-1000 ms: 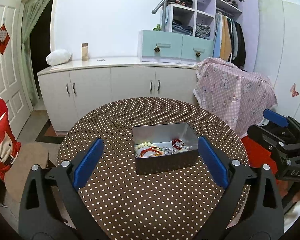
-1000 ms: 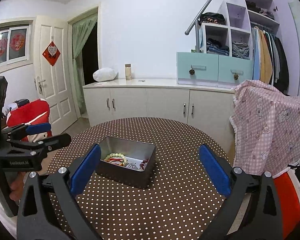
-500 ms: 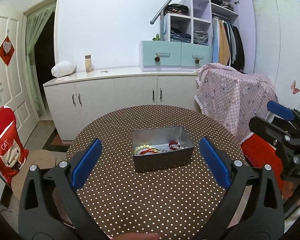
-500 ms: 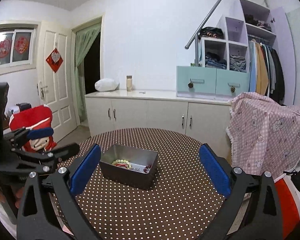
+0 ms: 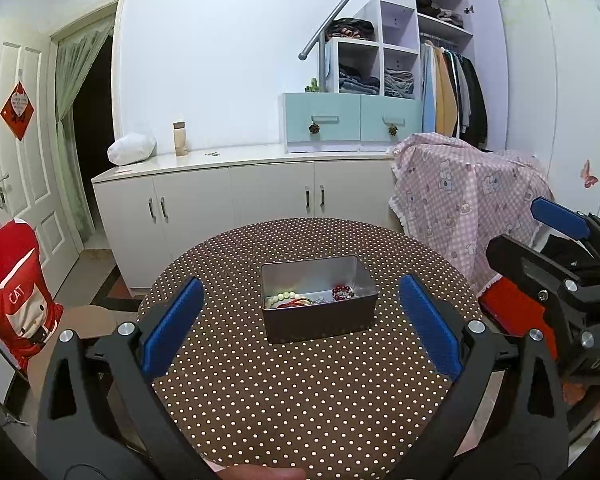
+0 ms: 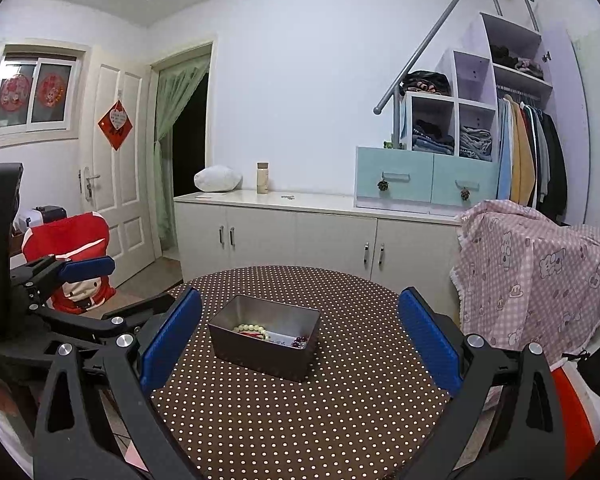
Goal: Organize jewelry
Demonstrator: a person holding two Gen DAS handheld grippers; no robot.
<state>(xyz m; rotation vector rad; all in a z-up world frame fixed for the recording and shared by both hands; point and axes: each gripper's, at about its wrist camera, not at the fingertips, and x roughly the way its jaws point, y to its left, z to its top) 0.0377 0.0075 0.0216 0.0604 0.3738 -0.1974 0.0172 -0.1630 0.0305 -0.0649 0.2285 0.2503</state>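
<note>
Both tools (image 5: pixel 300 320) (image 6: pixel 300 332) gape, empty, above the jewelry tin (image 5: pixel 319 300).

beaded jewelry (image 5: pixel 312 299) in tin (image 5: pixel 320 326)

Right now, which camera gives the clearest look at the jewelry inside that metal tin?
The left wrist view: it looks almost square into the metal tin, showing pale beads, a red string and dark red beads. The right wrist view sees the tin cornerwise, so its near wall hides more of the jewelry.
</note>
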